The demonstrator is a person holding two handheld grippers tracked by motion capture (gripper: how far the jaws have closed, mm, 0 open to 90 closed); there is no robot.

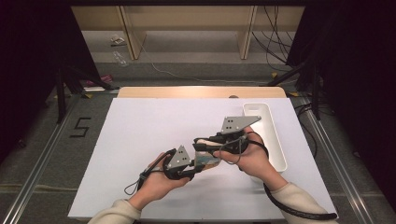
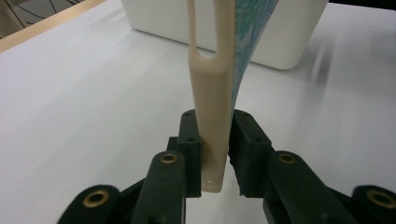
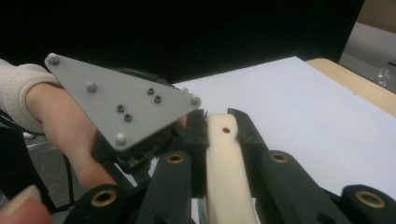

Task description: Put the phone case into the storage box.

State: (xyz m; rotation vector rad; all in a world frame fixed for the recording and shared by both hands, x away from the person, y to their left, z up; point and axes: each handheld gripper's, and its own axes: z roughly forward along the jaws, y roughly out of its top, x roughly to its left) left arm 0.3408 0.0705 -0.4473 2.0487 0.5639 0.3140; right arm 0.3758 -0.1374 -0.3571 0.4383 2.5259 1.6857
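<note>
Right gripper (image 3: 217, 126) is clamped tight on the cream rib of the fan (image 3: 226, 163), pads on both sides. Left gripper (image 2: 215, 154) has its jaws nearly together around the fan's other cream end (image 2: 212, 116). One pad touches it. The other is touching or a hair off, can't tell, so that grip isn't confirmed.

The fan (image 1: 208, 161) hangs between my two grippers, above the white table (image 1: 140, 140) and left of the white tray (image 1: 275, 140).

Risks:
- The left gripper (image 1: 195, 169) bites only the very tip of the rib. If I pull or swing the fan open, the rib could slip out and the fan flop or drop.
- The teal paper sits beside one left pad, so it could get pinched and crease or tear.
- Pulling my hands apart off-axis could twist the thin ribs at the pivot.
</note>
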